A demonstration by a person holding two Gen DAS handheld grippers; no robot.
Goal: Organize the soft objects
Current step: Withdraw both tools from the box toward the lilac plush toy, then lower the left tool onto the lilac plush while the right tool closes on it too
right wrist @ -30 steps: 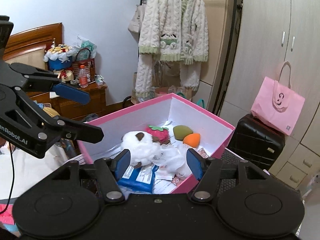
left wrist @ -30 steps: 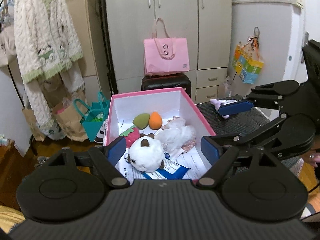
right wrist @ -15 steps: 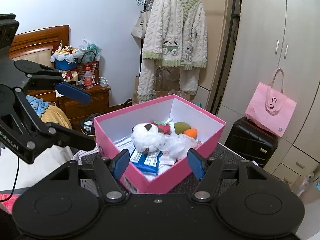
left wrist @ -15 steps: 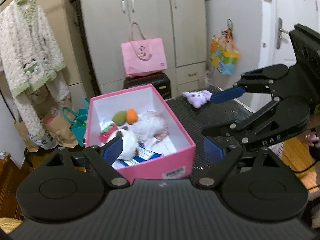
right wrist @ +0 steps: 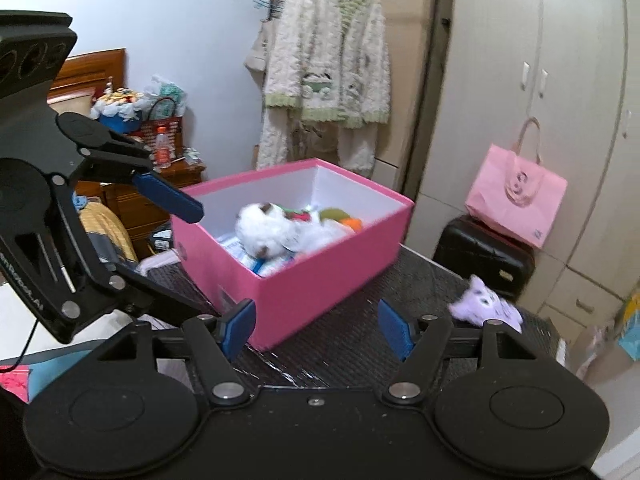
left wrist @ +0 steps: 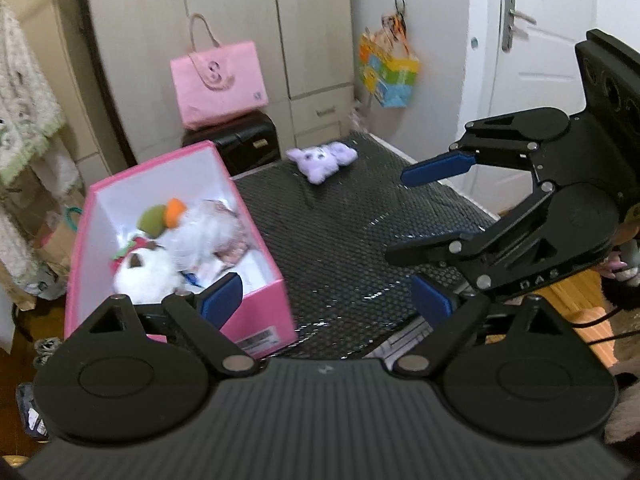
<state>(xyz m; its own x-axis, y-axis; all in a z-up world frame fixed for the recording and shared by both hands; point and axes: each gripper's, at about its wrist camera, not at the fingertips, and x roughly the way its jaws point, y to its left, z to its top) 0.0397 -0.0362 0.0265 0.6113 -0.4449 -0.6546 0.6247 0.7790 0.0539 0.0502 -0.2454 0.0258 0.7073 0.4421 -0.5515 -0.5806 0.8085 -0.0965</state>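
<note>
pink tote bag [left wrist: 218, 80] on black suitcase [left wrist: 244, 142].

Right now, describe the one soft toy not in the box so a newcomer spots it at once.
Start at the black mesh tabletop and the open pink box on it. Beyond the box, toward the dark suitcase, the small lilac plush lies alone on bare mesh. It is the only purple toy.

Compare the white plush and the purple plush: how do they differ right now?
Place: the white plush lies inside the pink box among other soft items; the purple plush lies alone on the black mat, outside the box.
Colour: the white one has brown patches; the purple one is pale lilac all over, with small dark face marks.
Shape: the white one looks rounder, the purple one flatter and sprawled.
Shared: both are soft toys, and neither is held.
</note>
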